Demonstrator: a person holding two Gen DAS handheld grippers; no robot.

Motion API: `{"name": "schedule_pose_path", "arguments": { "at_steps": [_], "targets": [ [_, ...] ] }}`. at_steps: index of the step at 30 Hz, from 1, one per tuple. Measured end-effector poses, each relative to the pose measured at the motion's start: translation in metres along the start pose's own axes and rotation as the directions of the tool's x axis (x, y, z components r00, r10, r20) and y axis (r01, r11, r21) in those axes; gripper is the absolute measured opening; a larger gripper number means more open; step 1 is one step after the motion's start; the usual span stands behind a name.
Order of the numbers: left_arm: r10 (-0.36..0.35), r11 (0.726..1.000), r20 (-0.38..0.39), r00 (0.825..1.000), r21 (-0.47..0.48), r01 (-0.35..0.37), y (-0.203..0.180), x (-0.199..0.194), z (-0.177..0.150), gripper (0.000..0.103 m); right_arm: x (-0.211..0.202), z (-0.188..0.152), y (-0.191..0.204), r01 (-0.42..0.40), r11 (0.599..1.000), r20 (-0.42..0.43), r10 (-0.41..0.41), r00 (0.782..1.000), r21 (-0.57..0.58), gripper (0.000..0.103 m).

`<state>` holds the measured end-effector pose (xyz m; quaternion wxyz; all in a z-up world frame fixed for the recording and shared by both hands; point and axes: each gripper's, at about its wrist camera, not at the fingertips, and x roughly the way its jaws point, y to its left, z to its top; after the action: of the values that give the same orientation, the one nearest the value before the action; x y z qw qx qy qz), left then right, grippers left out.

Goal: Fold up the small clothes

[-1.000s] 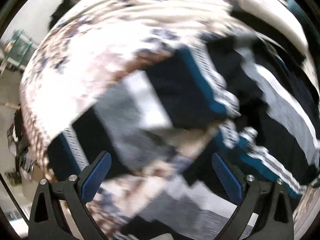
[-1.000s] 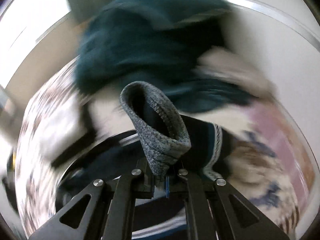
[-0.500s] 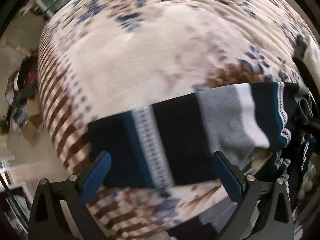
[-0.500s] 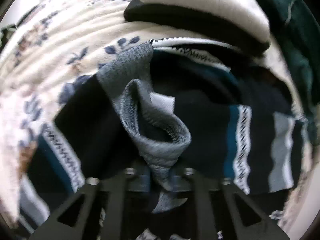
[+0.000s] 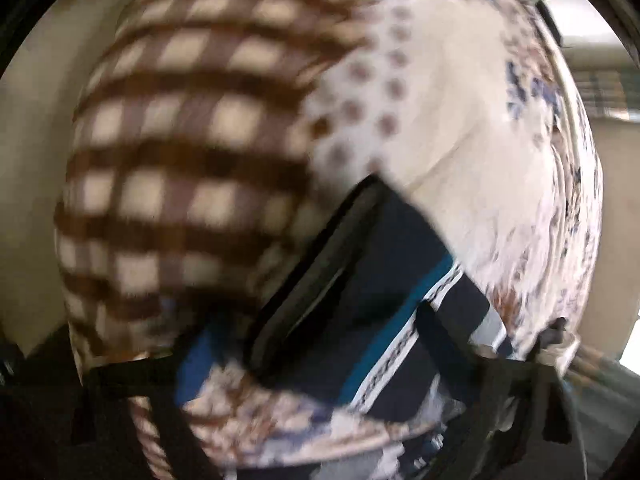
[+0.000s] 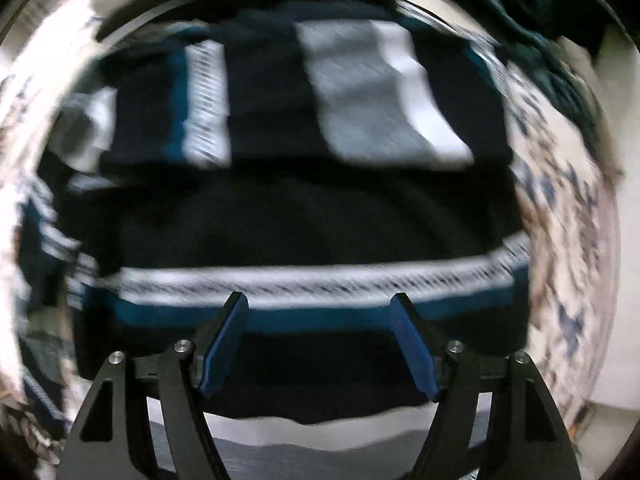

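A navy sweater point(image 6: 280, 220) with teal, white patterned and grey stripes lies spread on a floral bedspread point(image 6: 560, 220). My right gripper point(image 6: 318, 300) points straight down, just above the sweater's teal and white stripe. Its jaws are opening and nothing is between the blue pads. In the blurred left wrist view, a corner of the sweater point(image 5: 384, 272) with a dark ribbed hem point(image 5: 312, 292) lies between the fingers of my left gripper point(image 5: 320, 332). Its jaws are closing, and the left pad point(image 5: 196, 360) still stands apart from the hem.
The bedspread's brown checked border point(image 5: 180, 140) runs beside the sweater's corner, and the bed's edge drops to a pale floor point(image 5: 24, 160) at the left. A dark green garment point(image 6: 540, 20) lies bunched beyond the sweater at the top right.
My right gripper let go of the grey knitted cuff it held, opened and dropped toward the sweater. My left gripper swung and rolled over to the sweater's corner by the checked border, its jaws narrowing.
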<state>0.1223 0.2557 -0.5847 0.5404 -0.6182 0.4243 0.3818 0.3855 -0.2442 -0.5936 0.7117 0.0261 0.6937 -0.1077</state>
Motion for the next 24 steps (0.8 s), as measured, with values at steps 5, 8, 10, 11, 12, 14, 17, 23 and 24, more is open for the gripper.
{"name": "schedule_pose_path", "arguments": {
  "at_steps": [5, 8, 10, 11, 12, 14, 17, 23, 24],
  "targets": [
    [0.017, 0.973, 0.129, 0.992, 0.228, -0.046, -0.054, -0.019, -0.013, 0.006, 0.016, 0.003, -0.017, 0.038, 0.996, -0.03, -0.036, 0.999, 0.083, 0.075],
    [-0.029, 0.926, 0.194, 0.981, 0.375, -0.047, -0.099, -0.045, -0.019, 0.006, 0.018, 0.003, -0.028, 0.03, 0.994, -0.02, -0.028, 0.999, 0.105, 0.075],
    [-0.092, 0.876, 0.23, 0.969, 0.481, -0.031, -0.146, -0.064, -0.027, 0.006, 0.018, 0.003, -0.034, 0.024, 0.994, -0.001, -0.024, 1.0, 0.109, 0.075],
    [-0.131, 0.835, 0.249, 0.96, 0.549, -0.028, -0.176, -0.075, -0.038, 0.006, 0.018, 0.003, -0.037, 0.013, 0.993, 0.006, -0.014, 1.0, 0.118, 0.075],
    [-0.17, 0.802, 0.248, 0.954, 0.597, -0.012, -0.194, -0.082, -0.047, 0.006, 0.016, 0.001, -0.04, -0.005, 0.99, 0.009, 0.003, 1.0, 0.138, 0.075],
    [-0.256, 0.686, 0.239, 0.937, 0.727, 0.002, -0.252, -0.091, -0.091, 0.006, 0.015, 0.002, -0.052, -0.043, 0.981, 0.003, 0.043, 0.999, 0.19, 0.076],
    [-0.345, 0.494, 0.098, 0.933, 0.864, 0.092, -0.313, -0.083, -0.18, 0.006, 0.017, 0.002, -0.088, -0.105, 0.95, 0.007, 0.108, 0.994, 0.294, 0.086],
    [-0.269, 0.139, -0.246, 0.931, 0.947, 0.29, -0.381, -0.012, -0.402, 0.006, 0.019, 0.0, -0.165, -0.098, 0.902, 0.036, 0.092, 0.995, 0.42, 0.086],
    [-0.23, 0.078, -0.285, 0.931, 0.948, 0.31, -0.386, 0.001, -0.441, 0.007, 0.02, -0.002, -0.174, -0.096, 0.897, 0.033, 0.091, 0.995, 0.432, 0.086]
  ]
}}
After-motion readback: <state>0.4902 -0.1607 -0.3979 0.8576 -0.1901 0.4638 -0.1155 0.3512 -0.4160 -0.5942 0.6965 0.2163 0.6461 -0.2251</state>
